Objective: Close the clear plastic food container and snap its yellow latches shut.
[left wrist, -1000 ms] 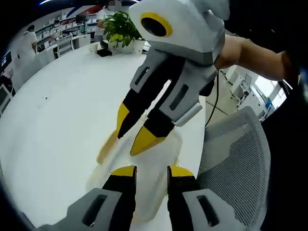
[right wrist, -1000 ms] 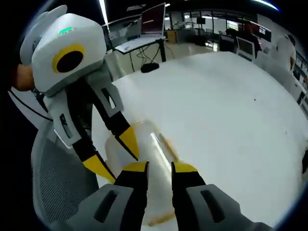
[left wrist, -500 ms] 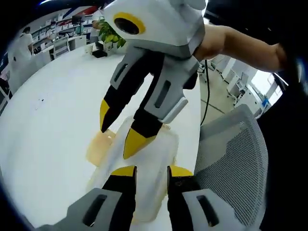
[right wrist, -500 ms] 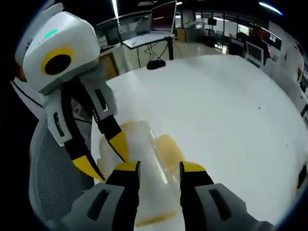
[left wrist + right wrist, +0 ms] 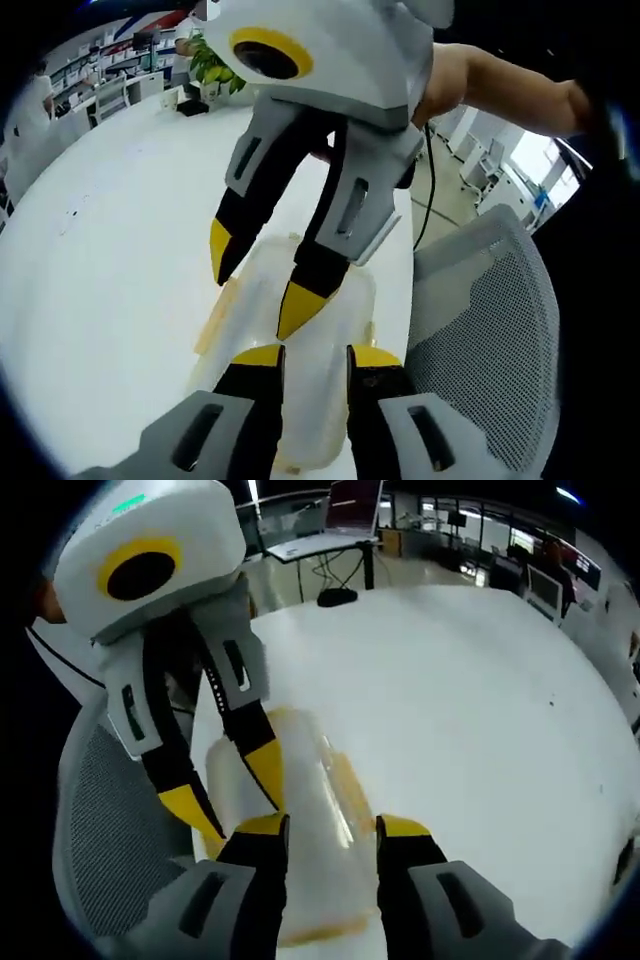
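Observation:
The clear plastic container (image 5: 348,300) lies on the white table (image 5: 100,250) near its edge, lid down on it. A yellow latch (image 5: 213,322) sticks out at its left side. My left gripper (image 5: 315,358) stands open, its jaws over the container's near end. My right gripper (image 5: 260,280) reaches down from above, jaws apart over the lid. In the right gripper view, the right gripper (image 5: 330,828) is open above the container (image 5: 320,810), and the left gripper (image 5: 228,792) has one tip on the lid and one at the far edge. Yellow latches (image 5: 350,775) show along its sides.
A grey mesh chair (image 5: 500,350) stands right beside the table edge, seen too as the chair (image 5: 110,820). A potted plant (image 5: 215,60) sits at the table's far end. A desk with a monitor (image 5: 340,520) stands beyond. A person's forearm (image 5: 500,95) holds the right gripper.
My right gripper's jaws have spread wider over the last second. Both views have shifted a little over the container; the right gripper now hangs more over the lid's middle.

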